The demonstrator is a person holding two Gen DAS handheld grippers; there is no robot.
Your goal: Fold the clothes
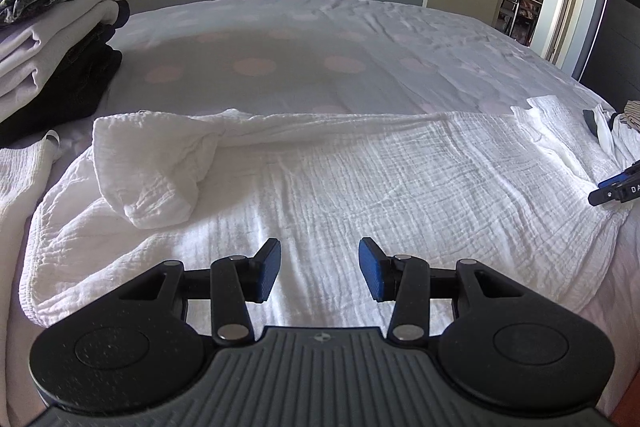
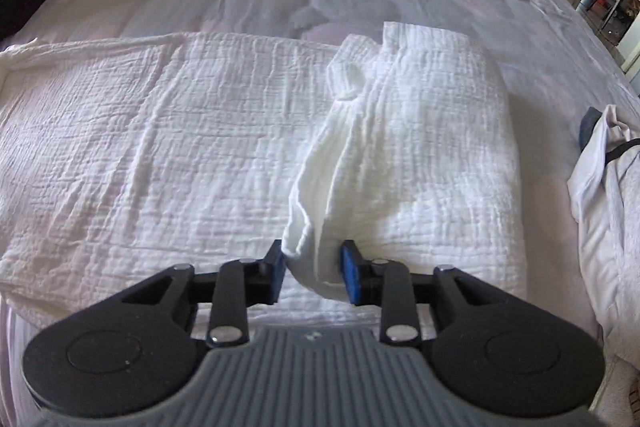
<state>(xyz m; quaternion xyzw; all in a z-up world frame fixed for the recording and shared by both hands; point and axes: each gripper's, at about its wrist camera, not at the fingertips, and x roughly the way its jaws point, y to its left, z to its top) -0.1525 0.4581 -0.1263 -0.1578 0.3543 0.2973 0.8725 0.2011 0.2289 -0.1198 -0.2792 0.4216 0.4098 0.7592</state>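
1. White crinkle-gauze garment (image 1: 320, 179) lies spread flat across the near part of the bed (image 1: 280, 39). Its long axis runs left-right across both views, square to both claws' pointing direction.
2. Left claw (image 1: 319, 269): released, jaws wide apart, nothing between them. It hovers over the garment's near-middle with cloth directly under and ahead.
3. Right claw (image 2: 313, 271): jaws straddle a raised ridge of cloth at the near edge of the folded-over sleeve panel (image 2: 420, 131). Pads sit on either side of the bunch with some gap left, so partly closed; I can't tell whether it's actually clamped.
4. Key relation: the right-end fold runs straight away from the right claw, with the ridge in line with the claw axis. In the left wrist view that claw's tip (image 1: 616, 187) shows at the garment's far right end, well apart from the left claw.
5. At the left end, the other sleeve (image 1: 152, 167) is already flopped inward onto the body, ahead-left of the left claw. The left claw is the nearer one for that side.
6. My read: side folds are roughly in, but the right one looks bunched. Next is likely to flatten it, then fold along the long axis.
7. Risk: thin gauze, so a pinch may take one layer only and drag the fold askew.
8. Folded stack (image 1: 60, 39) sits at far left on the bed; unfolded clothes (image 2: 608, 163) lie just right of the garment.
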